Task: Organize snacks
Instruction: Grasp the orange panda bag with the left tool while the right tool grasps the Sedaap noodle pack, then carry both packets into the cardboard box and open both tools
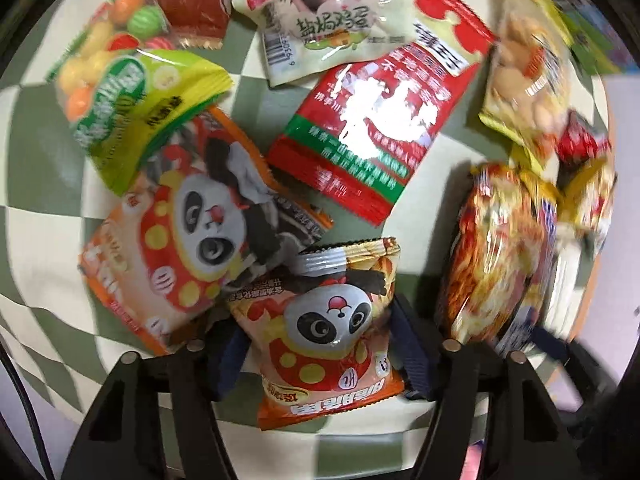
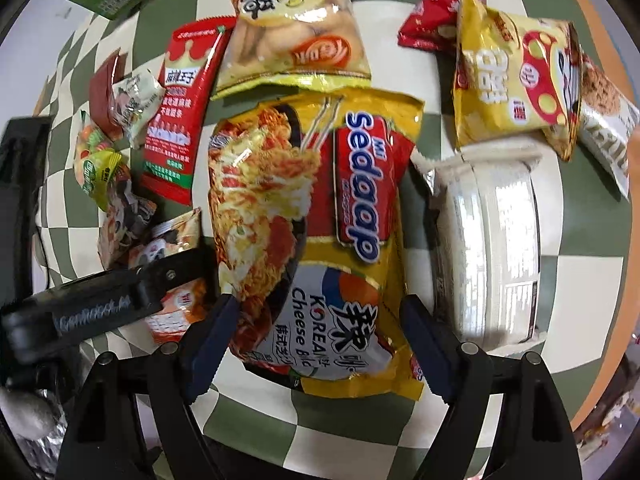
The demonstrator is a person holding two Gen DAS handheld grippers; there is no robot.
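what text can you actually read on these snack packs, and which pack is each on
"Mi Sedaap", "KOREAN", "Cheese Bld", "辣": yellow noodle pack between the right tool's fingers.
"麻辣王子": red strip pack.
"盐焗鸡蛋", seen upside down: pale egg packet.
Panda packet between the left tool's fingers: upside-down characters, not readable.
White pack: label print too small to read.
Gold packet: lettering tilted and blurred.
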